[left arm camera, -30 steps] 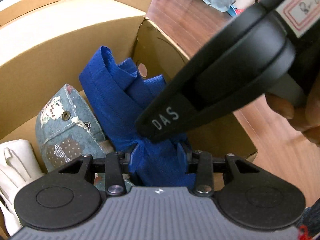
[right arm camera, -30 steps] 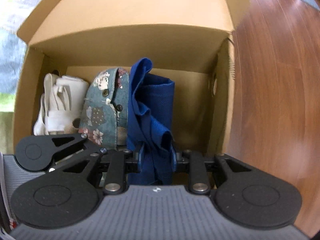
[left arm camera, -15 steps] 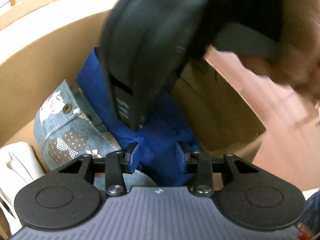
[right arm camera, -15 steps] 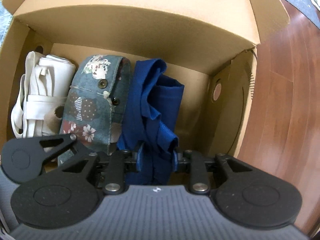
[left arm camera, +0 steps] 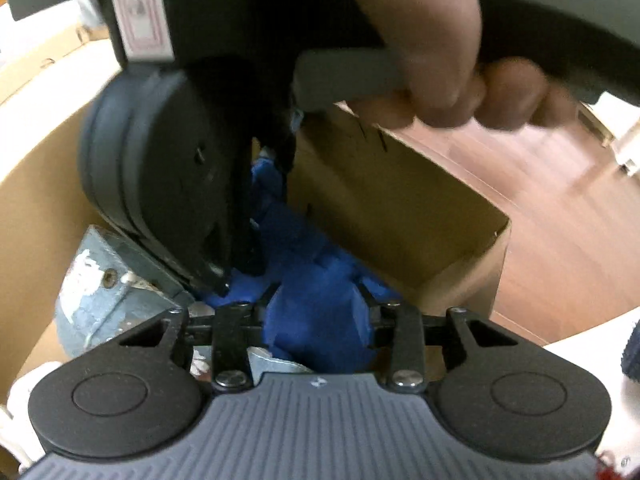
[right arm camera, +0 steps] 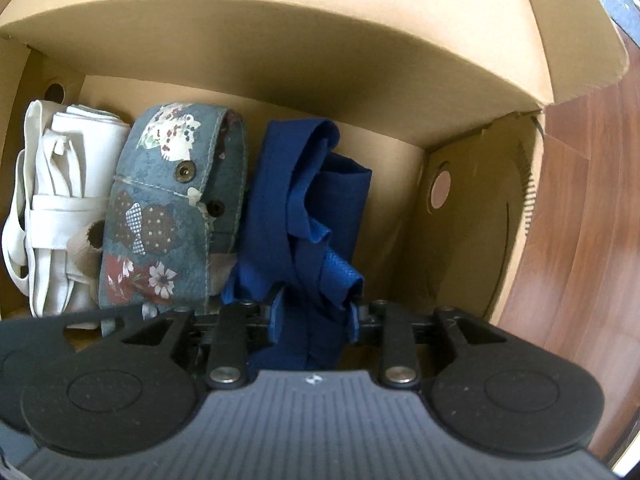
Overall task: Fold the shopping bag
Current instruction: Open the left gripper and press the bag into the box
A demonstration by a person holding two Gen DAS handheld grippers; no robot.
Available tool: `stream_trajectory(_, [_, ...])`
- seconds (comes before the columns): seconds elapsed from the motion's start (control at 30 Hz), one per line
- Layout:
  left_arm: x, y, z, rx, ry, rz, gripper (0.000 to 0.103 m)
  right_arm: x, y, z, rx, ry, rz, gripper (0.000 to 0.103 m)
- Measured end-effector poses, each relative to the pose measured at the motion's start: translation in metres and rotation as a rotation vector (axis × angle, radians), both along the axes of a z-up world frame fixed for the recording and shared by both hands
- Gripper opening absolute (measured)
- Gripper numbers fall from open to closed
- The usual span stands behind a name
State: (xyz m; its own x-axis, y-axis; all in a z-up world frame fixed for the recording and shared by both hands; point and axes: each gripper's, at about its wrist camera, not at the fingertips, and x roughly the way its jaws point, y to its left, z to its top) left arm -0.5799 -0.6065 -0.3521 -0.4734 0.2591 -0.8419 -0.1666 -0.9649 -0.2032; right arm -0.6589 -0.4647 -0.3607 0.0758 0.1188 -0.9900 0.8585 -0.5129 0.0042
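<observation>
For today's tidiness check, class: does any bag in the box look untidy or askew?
Yes. The blue bag, rightmost in the cardboard box, is crumpled with loose folds, unlike the neat white bag and patchwork bag. Both grippers clamp it.

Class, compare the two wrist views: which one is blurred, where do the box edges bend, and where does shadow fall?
Left wrist view: the hand and right gripper are motion-smeared. Right wrist view: sharp; straight edges of the cardboard box bow from fisheye distortion, and its flap shades the back wall above the blue bag.

Black left gripper, ribbed grey body, silver screws; right hand bare, blurred
</observation>
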Motion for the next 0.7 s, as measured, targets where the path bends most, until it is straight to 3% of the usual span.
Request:
stream_trajectory(0.23, [-0.01,0.002,-0.022,-0.055,-0.06,-0.048,0.043,0.001,-0.003,-0.002,0.012,-0.023,-0.008,0.03])
stream_trajectory(0.5, [-0.01,0.007,-0.037,-0.065,-0.092,-0.032,0.045,0.005,-0.001,0.005,-0.012,-0.029,-0.017,0.032])
stream_trajectory(0.53, [-0.009,0.008,-0.038,-0.07,-0.091,-0.035,0.045,0.005,0.0,0.011,-0.024,-0.025,-0.018,0.031])
stream_trajectory(0.6, [-0.006,0.008,-0.043,-0.06,-0.103,-0.018,0.045,0.004,0.004,0.022,-0.047,-0.003,-0.015,0.019])
stream_trajectory(0.63, [-0.006,0.007,-0.046,-0.058,-0.107,-0.014,0.044,0.002,0.008,0.029,-0.072,-0.006,-0.023,0.019])
stream_trajectory(0.67, [-0.006,0.008,-0.048,-0.063,-0.11,-0.018,0.044,-0.001,0.011,0.038,-0.108,-0.012,-0.04,0.033])
stream_trajectory(0.7, [-0.006,0.009,-0.049,-0.07,-0.11,-0.023,0.045,-0.003,0.014,0.049,-0.158,0.009,-0.044,0.04])
